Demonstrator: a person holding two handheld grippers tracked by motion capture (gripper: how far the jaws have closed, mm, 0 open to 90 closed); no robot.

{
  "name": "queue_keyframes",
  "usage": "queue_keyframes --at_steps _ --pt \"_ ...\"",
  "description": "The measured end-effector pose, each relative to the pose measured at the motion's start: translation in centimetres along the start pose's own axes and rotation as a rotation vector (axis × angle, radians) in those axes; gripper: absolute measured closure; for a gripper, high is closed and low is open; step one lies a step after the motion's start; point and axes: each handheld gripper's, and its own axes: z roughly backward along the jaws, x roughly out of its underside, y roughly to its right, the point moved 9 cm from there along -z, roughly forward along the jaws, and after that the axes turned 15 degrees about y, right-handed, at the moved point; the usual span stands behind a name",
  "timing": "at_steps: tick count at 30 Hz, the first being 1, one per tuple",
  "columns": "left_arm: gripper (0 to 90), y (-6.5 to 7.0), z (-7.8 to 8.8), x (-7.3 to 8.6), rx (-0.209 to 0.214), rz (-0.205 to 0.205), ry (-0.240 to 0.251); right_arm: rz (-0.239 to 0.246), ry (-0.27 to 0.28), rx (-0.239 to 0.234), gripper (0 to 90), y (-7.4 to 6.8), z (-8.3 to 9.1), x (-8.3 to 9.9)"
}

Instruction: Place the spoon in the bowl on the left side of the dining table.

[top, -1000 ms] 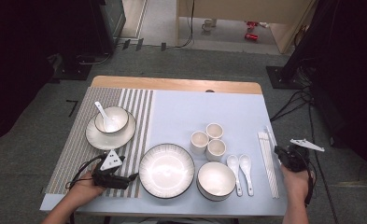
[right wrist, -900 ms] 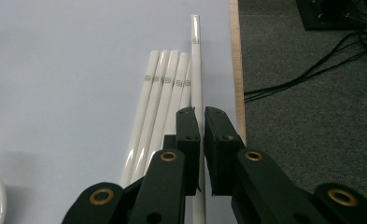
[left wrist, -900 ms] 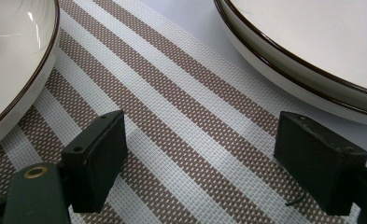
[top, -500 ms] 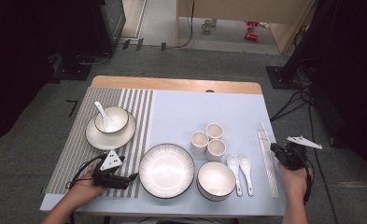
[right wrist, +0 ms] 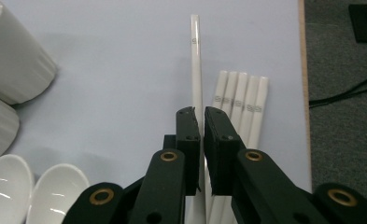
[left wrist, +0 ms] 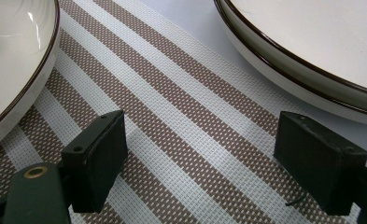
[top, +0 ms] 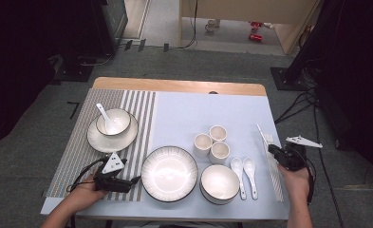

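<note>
My right gripper (top: pixel 274 151) (right wrist: pixel 202 119) is shut on one white chopstick (top: pixel 262 133) (right wrist: pixel 195 65) at the table's right edge. The chopstick points away from me and slants left of the other chopsticks (top: pixel 274 175) (right wrist: pixel 244 100), which lie side by side in a row. My left gripper (top: pixel 135 180) (left wrist: pixel 204 163) rests open on the striped placemat (top: pixel 75 156) (left wrist: pixel 186 135), with nothing between its jaws. It lies between the saucer (left wrist: pixel 13 60) and the large plate (top: pixel 169 173) (left wrist: pixel 312 46).
A bowl with a spoon sits on the saucer (top: pixel 95 140) at the left. Three cups (top: pixel 211 141), an empty bowl (top: pixel 219 184) and two spoons (top: pixel 245 171) stand between the plate and the chopsticks. Cables trail over the floor on the right.
My right gripper has shifted slightly left, and the chopstick in it now slants out of the row. The left gripper has stayed put.
</note>
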Motion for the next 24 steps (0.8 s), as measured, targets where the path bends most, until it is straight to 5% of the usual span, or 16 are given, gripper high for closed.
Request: queue_keyframes --at_steps 24 --pt "16.1 0.0 0.0 0.0 0.006 -0.001 -0.002 0.092 -0.015 -0.157 85.1 -4.2 -1.1 -1.7"
